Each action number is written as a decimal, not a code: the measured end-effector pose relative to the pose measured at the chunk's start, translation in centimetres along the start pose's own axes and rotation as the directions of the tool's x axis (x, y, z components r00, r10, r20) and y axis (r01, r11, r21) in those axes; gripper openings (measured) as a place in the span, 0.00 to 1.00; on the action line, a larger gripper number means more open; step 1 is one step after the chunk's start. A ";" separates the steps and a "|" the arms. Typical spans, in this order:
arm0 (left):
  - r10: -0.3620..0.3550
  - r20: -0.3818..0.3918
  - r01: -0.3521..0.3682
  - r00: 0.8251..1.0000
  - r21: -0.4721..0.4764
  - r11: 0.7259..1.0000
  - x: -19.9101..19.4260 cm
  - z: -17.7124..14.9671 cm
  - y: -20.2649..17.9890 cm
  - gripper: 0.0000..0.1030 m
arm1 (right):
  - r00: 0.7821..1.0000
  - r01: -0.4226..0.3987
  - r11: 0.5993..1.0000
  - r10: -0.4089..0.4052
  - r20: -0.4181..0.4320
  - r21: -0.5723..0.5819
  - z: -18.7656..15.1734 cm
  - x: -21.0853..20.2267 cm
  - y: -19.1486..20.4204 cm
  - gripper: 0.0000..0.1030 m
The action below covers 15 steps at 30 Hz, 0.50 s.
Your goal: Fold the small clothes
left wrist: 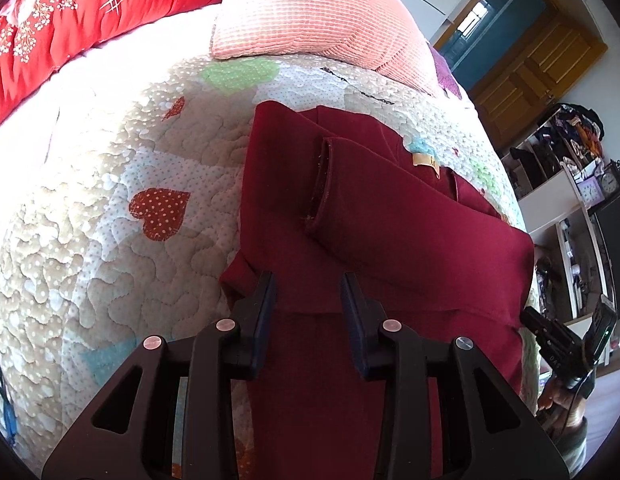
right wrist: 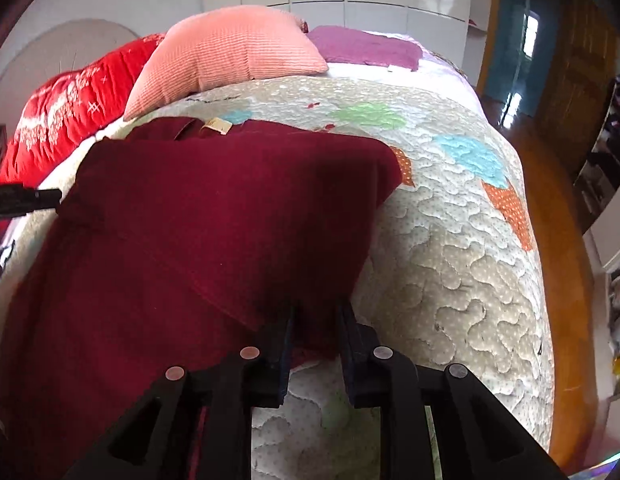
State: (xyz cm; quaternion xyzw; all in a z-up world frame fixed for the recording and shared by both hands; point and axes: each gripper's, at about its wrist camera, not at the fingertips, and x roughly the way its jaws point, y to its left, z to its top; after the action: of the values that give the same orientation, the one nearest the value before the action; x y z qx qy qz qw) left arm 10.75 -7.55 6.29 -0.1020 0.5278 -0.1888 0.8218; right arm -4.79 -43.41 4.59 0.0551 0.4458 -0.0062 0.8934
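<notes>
Quilted bedspread (left wrist: 109, 184) with dotted hearts fills the scene, and at twelve o'clock a pink ribbed cushion (left wrist: 310, 12) sits at the head of the bed, a red patterned blanket (left wrist: 49, 28) bunched along eleven o'clock beside it; in the right wrist view a purple cloth (right wrist: 366, 48) lies flat just past the cushion toward one o'clock, and wooden floor (right wrist: 558, 240) runs down the three o'clock side with cluttered shelves (left wrist: 566, 168) beyond the bed edge. Nothing lies on top of the maroon garment (left wrist: 390, 220), which is spread across the middle of the bedspread, partly folded: one sleeve (left wrist: 350, 192) is laid over the body with its cuff opening facing ten o'clock, a pale label (left wrist: 426, 160) shows near the collar end at one o'clock, and the cloth looks smooth with a crisp folded edge. Left gripper (left wrist: 307, 288) comes in from six o'clock, fingers narrowly parted over the near hem, fabric between them, though whether the pads actually pinch it I cannot tell. Right gripper (right wrist: 316, 320) is at the garment's near right corner at six o'clock, fingers drawn close with a bunch of maroon cloth between them, pressing on it
</notes>
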 end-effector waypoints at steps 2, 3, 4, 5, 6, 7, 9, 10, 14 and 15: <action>-0.008 0.009 0.008 1.000 -0.008 1.000 -0.3 -0.2 0.2 0.31 | 0.999 -0.027 0.999 0.025 0.031 0.039 0.3 -1.4 -0.1 0.18; -0.017 0.015 0.017 1.000 -0.013 1.000 -0.4 -0.3 0.2 0.31 | 0.997 -0.047 0.998 0.045 0.055 0.047 0.4 -2.0 0.1 0.18; -0.024 0.021 0.024 0.999 -0.020 1.000 -0.3 -0.3 0.2 0.31 | 0.995 -0.062 0.997 0.059 0.075 0.048 0.6 -2.4 0.4 0.18; -0.029 0.026 0.030 0.999 -0.029 0.999 -0.2 -0.2 0.2 0.31 | 0.994 -0.068 0.997 0.064 0.089 0.043 0.8 -2.6 0.8 0.19; -0.034 0.029 0.035 0.999 -0.041 0.999 0.1 0.0 0.2 0.31 | 0.994 -0.064 0.997 0.060 0.096 0.037 1.0 -2.5 1.3 0.19; -0.038 0.036 0.040 0.999 -0.054 0.998 0.4 0.2 0.2 0.32 | 0.994 -0.052 0.998 0.048 0.100 0.036 1.4 -2.2 1.7 0.20; -0.032 0.061 0.036 0.998 -0.070 0.997 1.1 0.5 0.0 0.36 | 0.994 -0.030 0.998 0.024 0.103 0.060 2.0 -1.1 1.7 0.25; -0.028 0.068 0.033 0.997 -0.076 0.997 1.4 0.6 -0.1 0.36 | 0.994 -0.033 0.996 0.024 0.106 0.082 2.2 -0.6 1.5 0.27; 0.024 0.067 -0.019 0.997 -0.073 0.997 3.0 0.8 -0.3 0.36 | 1.000 0.026 0.992 -0.027 0.005 0.122 2.5 3.1 0.7 0.31; 0.040 0.072 -0.036 0.997 -0.058 0.998 3.1 0.8 -0.4 0.36 | 1.000 0.020 0.992 -0.023 0.016 0.128 2.5 3.1 0.6 0.31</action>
State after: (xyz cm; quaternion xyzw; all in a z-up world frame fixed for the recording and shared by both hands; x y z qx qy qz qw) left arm 12.50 -9.26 4.24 -0.1222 0.5044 -0.1543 0.8407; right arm -0.93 -42.97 3.64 0.1074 0.4373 -0.0449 0.8917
